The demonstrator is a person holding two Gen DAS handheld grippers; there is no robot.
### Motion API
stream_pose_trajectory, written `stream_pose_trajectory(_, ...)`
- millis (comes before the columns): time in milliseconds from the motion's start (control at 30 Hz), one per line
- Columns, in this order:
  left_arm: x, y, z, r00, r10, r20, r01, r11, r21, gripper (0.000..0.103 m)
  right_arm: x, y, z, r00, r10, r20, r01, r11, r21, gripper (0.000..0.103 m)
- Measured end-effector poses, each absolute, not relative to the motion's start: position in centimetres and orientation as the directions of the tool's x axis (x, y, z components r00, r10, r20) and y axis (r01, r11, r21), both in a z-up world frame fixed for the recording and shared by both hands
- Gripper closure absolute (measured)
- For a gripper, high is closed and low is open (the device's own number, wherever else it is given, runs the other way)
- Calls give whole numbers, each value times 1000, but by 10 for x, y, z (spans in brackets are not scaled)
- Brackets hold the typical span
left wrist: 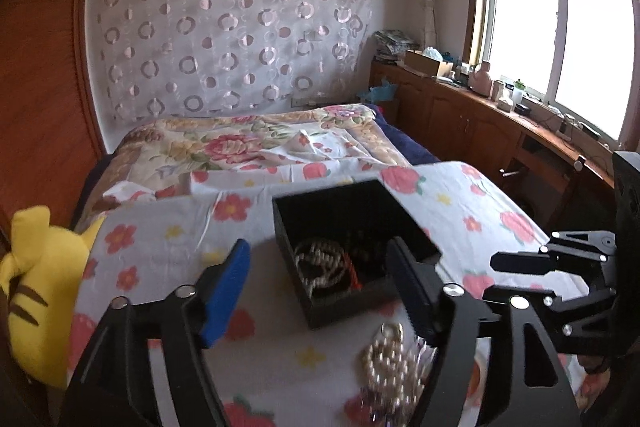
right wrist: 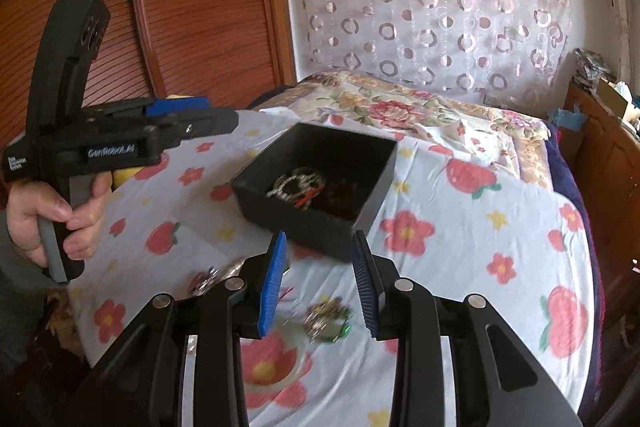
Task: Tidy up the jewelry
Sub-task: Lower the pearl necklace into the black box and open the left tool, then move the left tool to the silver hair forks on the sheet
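Note:
A black open box [left wrist: 320, 211] [right wrist: 372, 195] sits on the flower-print sheet and holds several beaded bracelets [left wrist: 320, 261] [right wrist: 296, 185]. A pearl bracelet pile [left wrist: 390, 363] lies on the sheet in front of the box, below my left gripper [left wrist: 320, 283], which is open and empty. In the right wrist view a green and gold bracelet [right wrist: 326, 319] lies on the sheet between the fingers of my right gripper [right wrist: 320, 279], which is open and empty above it. Another small jewelry piece [right wrist: 204, 279] lies to its left. The left gripper [right wrist: 200, 115] hovers left of the box.
A yellow plush toy [left wrist: 40, 287] lies at the left edge of the bed. A floral quilt [left wrist: 248, 143] lies behind the box. A wooden cabinet [left wrist: 480, 115] with clutter runs under the window at the right. A wooden wardrobe [right wrist: 180, 7] stands at the left.

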State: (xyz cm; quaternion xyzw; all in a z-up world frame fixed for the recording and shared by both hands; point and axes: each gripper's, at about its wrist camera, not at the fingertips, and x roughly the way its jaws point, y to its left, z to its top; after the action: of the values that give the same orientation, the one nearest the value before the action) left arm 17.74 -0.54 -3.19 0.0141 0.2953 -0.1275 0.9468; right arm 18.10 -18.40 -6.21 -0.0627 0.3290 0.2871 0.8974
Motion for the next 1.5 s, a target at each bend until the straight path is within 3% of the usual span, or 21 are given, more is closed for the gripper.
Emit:
stream_pose_trajectory(300,138,13,-57,775,-243,-584,250,966,-71,20,150,-178,-86,582,491,-648,-578,810,96,66)
stream_pose_trajectory(400,126,14,-64,766,-250,-593,255,964,-77,19,141,-178,-96,573,485,-661,-577,811,95,52)
stream_pose_trajectory(533,111,15,-75,760,-247,-601,253,964,-76,13,134,-177,-110,555,474,-684,-578,811,93,45)
stream_pose_trajectory(900,99,20,-94,728,-257,-636,248,963,-105,12,130,-162,-126,506,451,-735,-601,796,74,27)
stream_pose_trajectory(1333,98,11,-99,701,-271,-659,274,956,-102,12,148,-147,-136,474,409,-780,-612,790,42,25)
stream_pose_trajectory(1500,100,5,-102,685,-280,-672,288,952,-104,12,144,-147,-136,480,402,-780,-625,781,18,29)
